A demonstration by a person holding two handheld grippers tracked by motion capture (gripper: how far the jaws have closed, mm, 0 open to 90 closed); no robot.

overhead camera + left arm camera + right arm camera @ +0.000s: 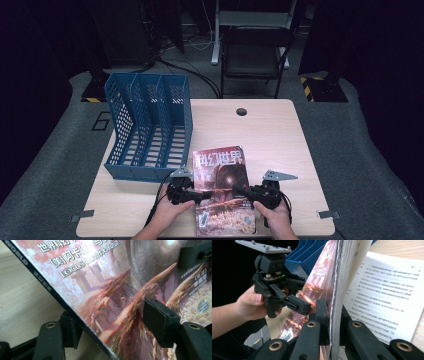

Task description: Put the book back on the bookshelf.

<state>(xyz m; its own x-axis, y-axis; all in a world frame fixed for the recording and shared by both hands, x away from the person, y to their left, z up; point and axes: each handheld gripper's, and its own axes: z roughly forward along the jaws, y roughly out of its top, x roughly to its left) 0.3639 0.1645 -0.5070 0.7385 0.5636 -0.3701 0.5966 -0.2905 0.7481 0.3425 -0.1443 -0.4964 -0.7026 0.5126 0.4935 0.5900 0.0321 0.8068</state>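
A magazine (220, 170) with a red illustrated cover lies at the table's front middle. My right gripper (247, 192) is shut on its right edge. In the right gripper view the jaws (333, 317) clamp the cover and a sheaf of pages, raised on edge above a printed text page (382, 297). My left gripper (197, 195) is at the magazine's left spine edge. In the left gripper view its jaws (113, 322) straddle the tilted magazine (112, 290), one below and one above the cover, still wide apart. The right gripper view also shows the left gripper (297, 303) in a hand.
A blue mesh file rack (147, 125) with three slots stands at the table's left, just behind the left gripper. The wooden table (270, 135) has a cable hole (241, 111) near its far edge. A dark chair (255, 50) stands beyond the table.
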